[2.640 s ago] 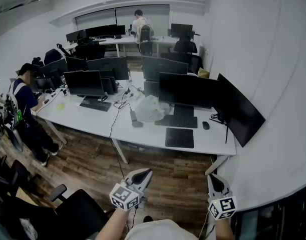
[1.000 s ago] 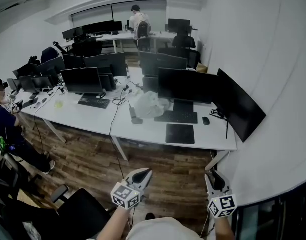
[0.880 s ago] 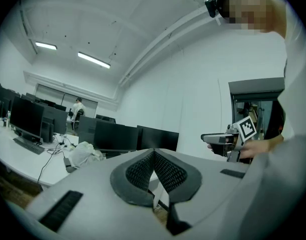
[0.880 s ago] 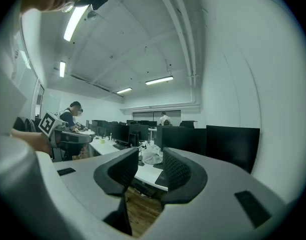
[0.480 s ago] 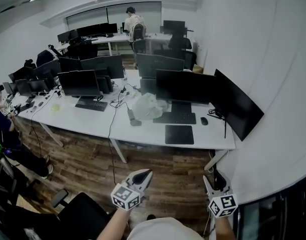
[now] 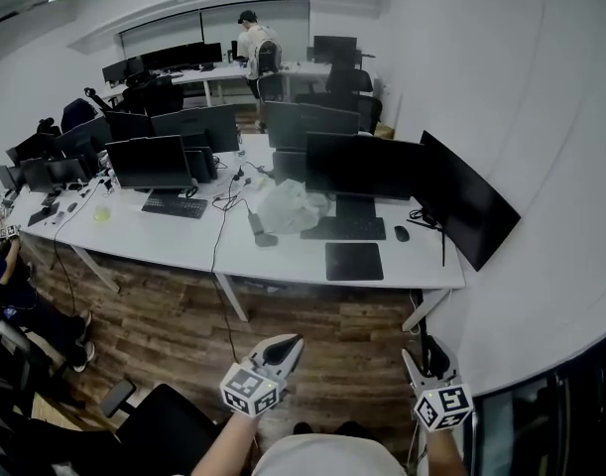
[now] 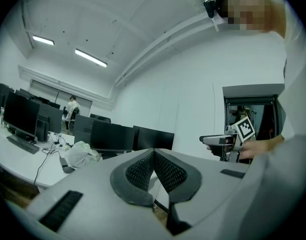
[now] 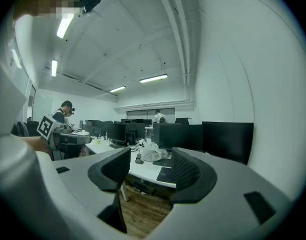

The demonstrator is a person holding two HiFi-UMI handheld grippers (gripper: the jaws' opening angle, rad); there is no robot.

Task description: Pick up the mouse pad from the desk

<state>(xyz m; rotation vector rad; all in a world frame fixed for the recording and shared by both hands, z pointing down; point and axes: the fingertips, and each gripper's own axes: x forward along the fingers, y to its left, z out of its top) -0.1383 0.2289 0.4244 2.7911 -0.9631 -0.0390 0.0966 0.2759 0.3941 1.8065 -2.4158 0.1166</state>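
The black mouse pad (image 6: 354,261) lies flat near the front edge of the white desk (image 6: 283,261), far ahead of both grippers; it also shows in the right gripper view (image 8: 165,174). My left gripper (image 6: 286,346) hangs low over the wooden floor, its jaws shut with nothing in them, pads meeting (image 7: 153,153). My right gripper (image 6: 423,357) is held beside the white wall, and its jaws are opening with nothing between them (image 8: 150,158). Both grippers are well short of the desk.
A keyboard (image 6: 344,228), a mouse (image 6: 402,233) and a crumpled white bag (image 6: 291,206) lie behind the pad. Dark monitors (image 6: 367,167) line the desks. A black chair (image 6: 159,419) is at lower left. A person (image 6: 253,43) stands at the far desk.
The right gripper's jaws have spread apart. The head view has drifted, so the desk sits a little higher and further left, and the seated person at left has slid almost out of frame.
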